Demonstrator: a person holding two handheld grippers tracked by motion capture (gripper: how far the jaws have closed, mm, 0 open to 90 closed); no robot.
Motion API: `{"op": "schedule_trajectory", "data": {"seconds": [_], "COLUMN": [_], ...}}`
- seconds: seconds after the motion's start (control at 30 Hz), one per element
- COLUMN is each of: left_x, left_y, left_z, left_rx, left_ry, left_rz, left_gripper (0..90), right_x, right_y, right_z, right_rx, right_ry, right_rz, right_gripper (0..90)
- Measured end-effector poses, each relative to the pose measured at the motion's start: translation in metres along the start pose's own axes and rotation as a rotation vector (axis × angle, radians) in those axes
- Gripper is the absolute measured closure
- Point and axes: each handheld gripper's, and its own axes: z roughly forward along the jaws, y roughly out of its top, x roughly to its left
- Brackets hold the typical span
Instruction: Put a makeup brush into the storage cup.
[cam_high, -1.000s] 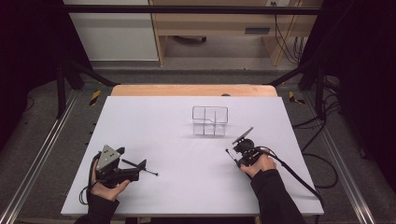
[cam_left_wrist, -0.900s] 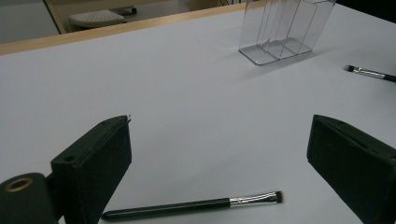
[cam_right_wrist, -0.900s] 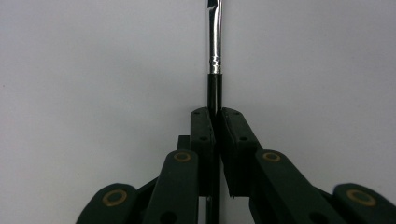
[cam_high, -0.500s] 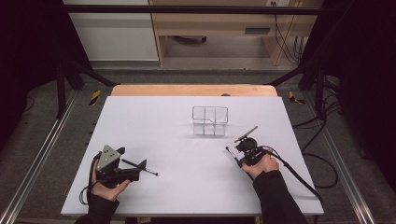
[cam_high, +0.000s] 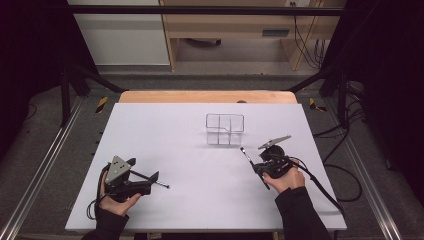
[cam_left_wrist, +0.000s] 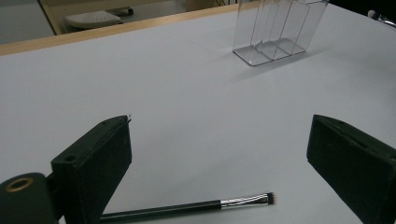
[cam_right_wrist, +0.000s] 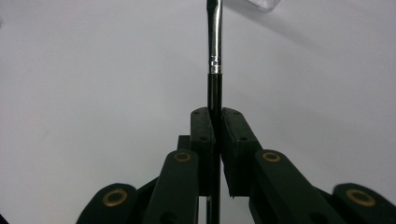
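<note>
The right gripper (cam_high: 255, 165) is clamped on a thin black brush (cam_right_wrist: 214, 70). In the right gripper view its two black jaws press together on the brush's dark handle, and the silver ferrule runs straight up from them towards the top edge of the frame. From the high view, this brush (cam_high: 246, 153) sticks out of the gripper up and to the left, its tip pointing towards the clear plastic organizer (cam_high: 225, 129), near it but not touching. The organizer stands upright on the white surface (cam_high: 165, 135), divided into several narrow compartments, and looks empty as far as can be told.

The left gripper (cam_high: 150, 181) sits near the front left of the surface with its jaws wide apart, holding nothing. A second brush (cam_left_wrist: 187, 208) lies flat on the surface between and just below those jaws in the left gripper view, handle to the left and bristles to the right. The organizer (cam_left_wrist: 275, 30) is well apart from it, farther back.
</note>
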Motion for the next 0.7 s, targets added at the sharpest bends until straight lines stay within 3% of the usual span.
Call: {"op": "schedule_trajectory", "data": {"seconds": [0.27,0.7], "left_x": [-0.005,-0.012], "left_y": [0.001,0.009], "left_z": [0.001,0.002], "left_rx": [-0.006,-0.04], "left_ry": [-0.011,-0.051], "left_rz": [0.0,-0.021], "left_gripper": [5.7,6.0], "right_x": [0.005,0.014], "right_y": [-0.004,-0.009], "right_z": [-0.01,-0.014], "right_rx": [-0.156,-0.365], "right_ry": [0.033,0.097], "right_rz": [-0.005,-0.018], "right_gripper": [84.3,84.2]}}
